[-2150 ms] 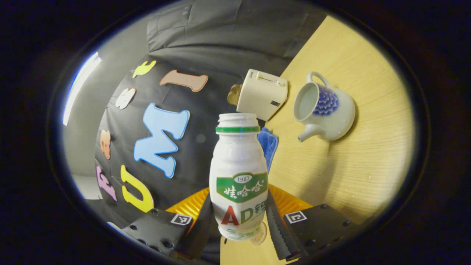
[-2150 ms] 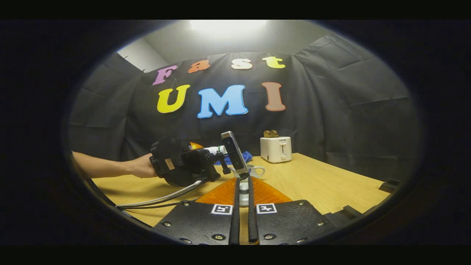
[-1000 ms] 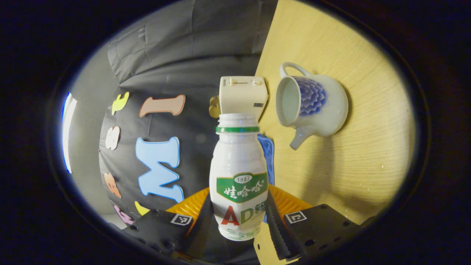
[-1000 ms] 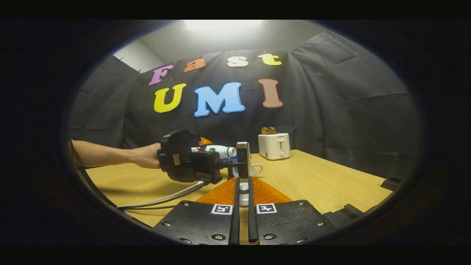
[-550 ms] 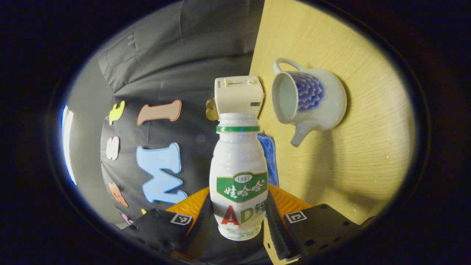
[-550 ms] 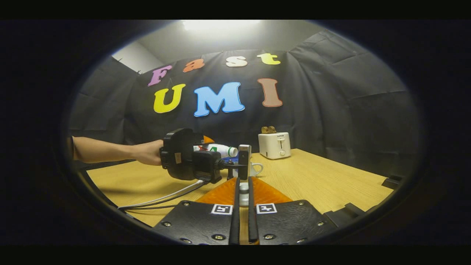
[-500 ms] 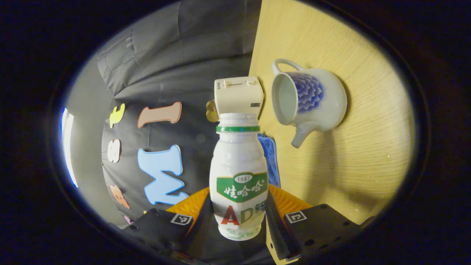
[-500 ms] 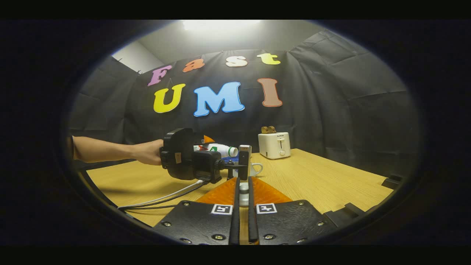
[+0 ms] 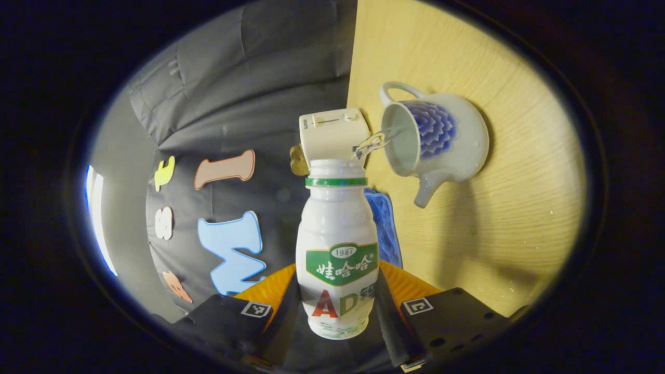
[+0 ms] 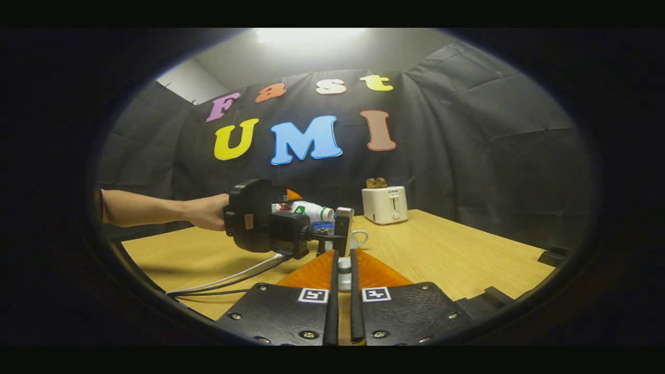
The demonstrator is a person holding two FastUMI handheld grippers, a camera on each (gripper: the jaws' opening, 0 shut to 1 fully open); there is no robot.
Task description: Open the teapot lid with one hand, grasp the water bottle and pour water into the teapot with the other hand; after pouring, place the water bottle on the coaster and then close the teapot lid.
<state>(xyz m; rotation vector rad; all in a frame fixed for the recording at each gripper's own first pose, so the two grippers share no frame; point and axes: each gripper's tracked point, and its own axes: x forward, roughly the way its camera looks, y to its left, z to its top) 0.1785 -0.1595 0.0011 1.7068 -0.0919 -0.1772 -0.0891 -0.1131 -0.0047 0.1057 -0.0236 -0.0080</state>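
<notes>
Left gripper [image 9: 336,311] fingers clench the water bottle [image 9: 336,254], tipped, mouth toward the open teapot [image 9: 436,137] at 1 o'clock. Right gripper [image 10: 343,283] fingers pinch the teapot lid [image 10: 344,266]. Bench [image 9: 519,208] beyond lies bare.

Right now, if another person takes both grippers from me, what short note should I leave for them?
Left gripper: jaws shut on the water bottle, tipped sideways; a thin stream of water runs into the open teapot.
Right gripper: jaws shut on the teapot lid, held clear of the pot.
Done: lid off, bottle grasped, pouring begun.
Left: finish pouring, stand the bottle on the coaster, close the lid.
</notes>
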